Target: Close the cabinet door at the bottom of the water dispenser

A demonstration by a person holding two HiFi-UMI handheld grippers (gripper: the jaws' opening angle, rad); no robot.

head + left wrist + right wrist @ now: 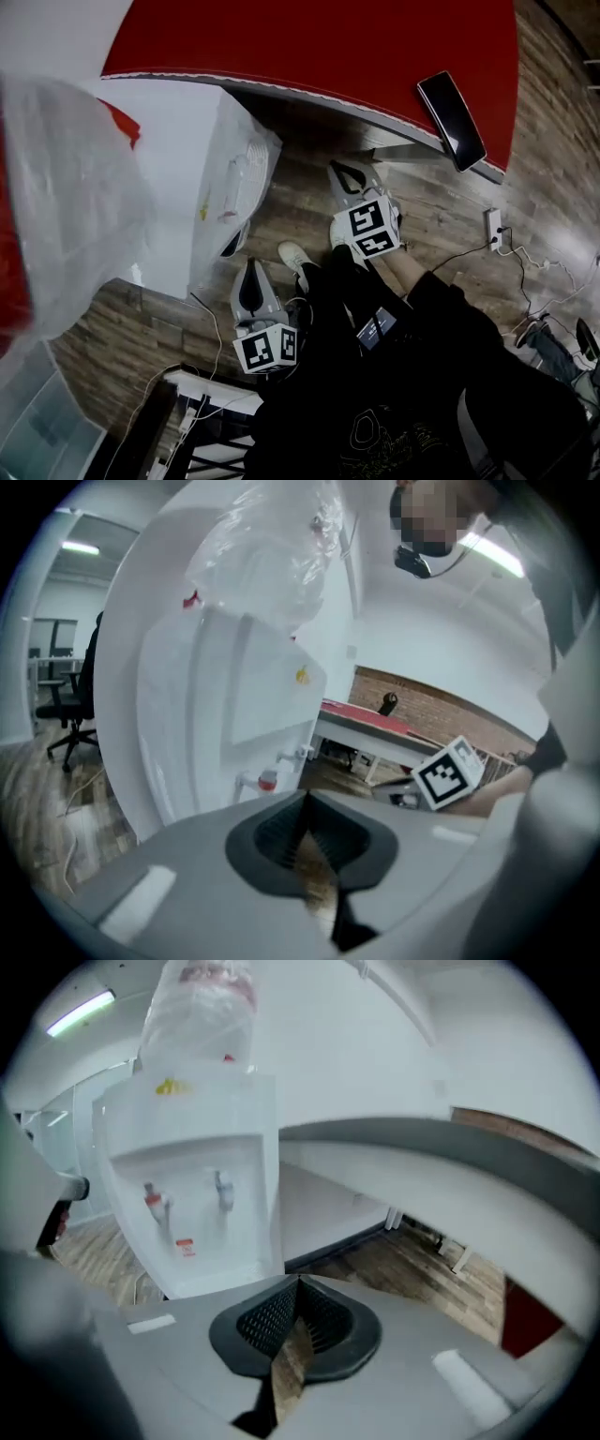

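Wooden floor (pixel 309 202) throughout. Red surface (pixel 328 47) along the top. The white water dispenser (pixel 202 169) stands left of it and carries a plastic-wrapped bottle (pixel 66 206). Its bottom cabinet door sits down at floor level (open or closed cannot be told). The left gripper (pixel 250 269) and right gripper (pixel 342 171) are near the dispenser without touching it, jaws fully together on nothing. A phone (pixel 452 120) lies on the red surface.

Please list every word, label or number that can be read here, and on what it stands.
No text can be read.
Red label on the water dispenser: too blurred.
Yellow sticker on it: too blurred.
Print on the black shirt: unreadable.
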